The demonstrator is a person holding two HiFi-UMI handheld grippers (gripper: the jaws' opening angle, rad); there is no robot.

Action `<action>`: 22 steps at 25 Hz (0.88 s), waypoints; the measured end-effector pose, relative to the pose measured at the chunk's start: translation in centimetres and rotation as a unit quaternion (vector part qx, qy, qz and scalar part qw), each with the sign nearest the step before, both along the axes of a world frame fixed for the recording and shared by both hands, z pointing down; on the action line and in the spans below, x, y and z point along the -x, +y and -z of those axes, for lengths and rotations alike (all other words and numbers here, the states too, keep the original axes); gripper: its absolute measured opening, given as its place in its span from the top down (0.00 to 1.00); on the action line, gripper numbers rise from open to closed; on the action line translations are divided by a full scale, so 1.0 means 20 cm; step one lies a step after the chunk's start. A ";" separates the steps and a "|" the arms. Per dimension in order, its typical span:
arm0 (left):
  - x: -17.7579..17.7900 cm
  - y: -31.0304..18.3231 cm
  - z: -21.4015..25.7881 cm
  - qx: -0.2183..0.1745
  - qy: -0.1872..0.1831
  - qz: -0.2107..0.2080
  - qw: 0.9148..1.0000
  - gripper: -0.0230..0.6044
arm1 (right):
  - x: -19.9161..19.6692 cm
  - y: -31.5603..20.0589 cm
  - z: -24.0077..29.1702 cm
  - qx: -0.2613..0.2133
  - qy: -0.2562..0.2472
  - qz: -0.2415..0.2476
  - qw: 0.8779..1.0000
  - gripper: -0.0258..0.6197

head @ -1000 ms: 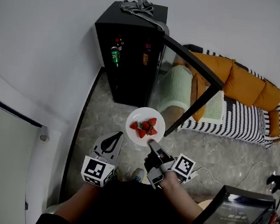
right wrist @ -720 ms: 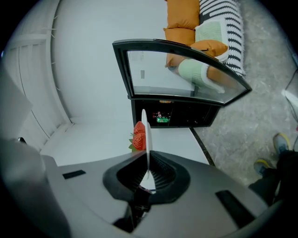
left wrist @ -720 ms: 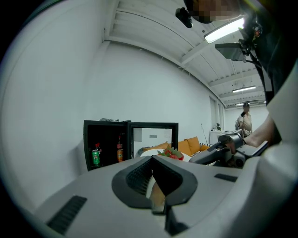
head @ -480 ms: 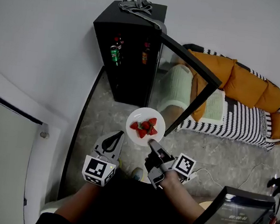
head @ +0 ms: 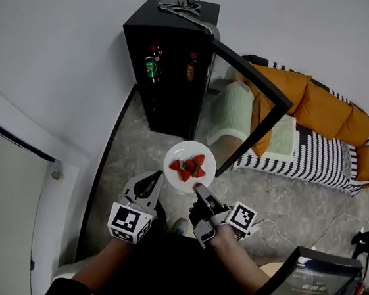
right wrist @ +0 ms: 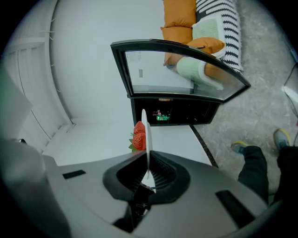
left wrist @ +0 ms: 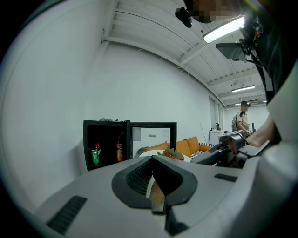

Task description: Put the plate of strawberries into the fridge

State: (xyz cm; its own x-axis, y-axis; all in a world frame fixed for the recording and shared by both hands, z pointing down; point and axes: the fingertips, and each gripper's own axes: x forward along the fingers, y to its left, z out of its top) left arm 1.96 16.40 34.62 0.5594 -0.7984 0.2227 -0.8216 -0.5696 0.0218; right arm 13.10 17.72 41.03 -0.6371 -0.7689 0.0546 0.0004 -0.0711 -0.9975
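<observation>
A white plate [head: 189, 166] of red strawberries [head: 187, 167] is held level above the stone floor, in front of the black fridge [head: 171, 63]. The fridge's glass door [head: 243, 97] stands open to the right. My right gripper [head: 198, 187] is shut on the plate's near rim. In the right gripper view the plate [right wrist: 144, 130] shows edge-on between the jaws of the right gripper [right wrist: 147, 155], with strawberries [right wrist: 139, 135] on its left face. My left gripper [head: 156, 175] hangs just left of the plate, shut and holding nothing. From the left gripper [left wrist: 152, 160] the fridge [left wrist: 104, 144] lies ahead.
Drink cans and bottles [head: 152, 67] stand on the fridge shelves. A sofa with orange cushions [head: 321, 113] and a striped cover sits right of the door. A monitor [head: 308, 280] is at lower right and a cable [head: 335, 220] lies on the floor. A person [left wrist: 242, 122] stands far off.
The plate and both grippers have drifted very slightly left. Both grips look the same as before.
</observation>
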 end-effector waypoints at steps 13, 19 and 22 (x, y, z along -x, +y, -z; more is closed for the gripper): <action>0.21 -0.12 -0.05 0.001 0.013 0.005 1.000 0.96 | 0.19 -0.12 -0.06 0.011 0.010 0.002 1.000 0.93; 0.27 -0.29 -0.04 0.008 0.009 -0.008 1.000 0.95 | 0.26 -0.27 -0.04 0.014 0.005 -0.010 1.000 0.93; 0.31 -0.38 -0.03 0.009 0.006 -0.014 1.000 0.95 | 0.30 -0.34 -0.04 0.016 0.002 -0.019 1.000 0.93</action>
